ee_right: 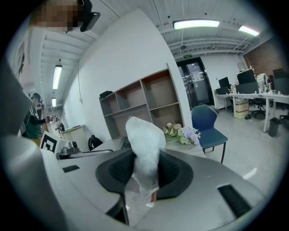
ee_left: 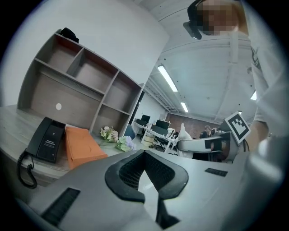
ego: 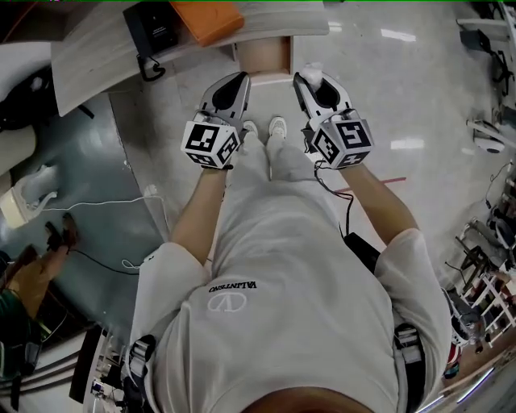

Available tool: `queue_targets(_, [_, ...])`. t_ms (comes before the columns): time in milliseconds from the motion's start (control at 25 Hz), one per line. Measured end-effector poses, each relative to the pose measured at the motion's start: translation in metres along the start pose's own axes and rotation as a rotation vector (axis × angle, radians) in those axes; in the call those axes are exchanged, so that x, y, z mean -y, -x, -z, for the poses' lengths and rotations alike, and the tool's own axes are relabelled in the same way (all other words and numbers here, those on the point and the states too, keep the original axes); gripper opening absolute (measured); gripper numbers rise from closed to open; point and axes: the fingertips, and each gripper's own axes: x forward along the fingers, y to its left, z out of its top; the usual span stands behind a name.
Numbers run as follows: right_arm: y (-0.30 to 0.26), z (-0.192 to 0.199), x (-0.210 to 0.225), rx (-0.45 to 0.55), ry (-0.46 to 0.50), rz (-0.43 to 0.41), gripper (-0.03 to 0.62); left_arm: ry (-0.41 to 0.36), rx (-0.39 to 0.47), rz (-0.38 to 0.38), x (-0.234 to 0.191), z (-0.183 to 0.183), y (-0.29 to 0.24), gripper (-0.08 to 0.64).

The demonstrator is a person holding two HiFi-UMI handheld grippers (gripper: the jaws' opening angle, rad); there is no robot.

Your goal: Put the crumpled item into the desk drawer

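The crumpled item, a wad of pale, translucent wrapping, is pinched between the fingers of the right gripper, which are closed against its lower part while its upper end sticks out past them. What the wrapping is made of, and the small red-edged scrap at its bottom, are hard to make out. From the head view only a white tuft of it shows at the front of the right gripper; the rest is hidden by the gripper's body. The left gripper, held level with the right one and just beside it, has its fingers drawn together at the front with nothing between them. Both grippers hang over the person's shoes, in front of the table. Just beyond them a brown panel sits under the table's edge; whether it is the drawer front cannot be told, as the tabletop covers its upper part. On the table lie a black telephone and an orange folder, the latter cut off by the frame's top edge. Behind stand a shelf unit and some flowers.
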Motion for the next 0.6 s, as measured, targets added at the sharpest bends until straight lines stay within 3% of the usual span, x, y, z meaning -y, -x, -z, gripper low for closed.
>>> queue_targets(400, [-0.043, 0.064, 0.046, -0.074, -0.035, 0.014, 0.112, 0.007, -0.078, -0.06, -0.028, 0.061, -0.042, -0.002])
queue_targets(600, [-0.06, 0.097, 0.059, -0.115, -0.07, -0.005, 0.114, 0.047, -0.116, -0.082, -0.035, 0.101, -0.062, -0.002])
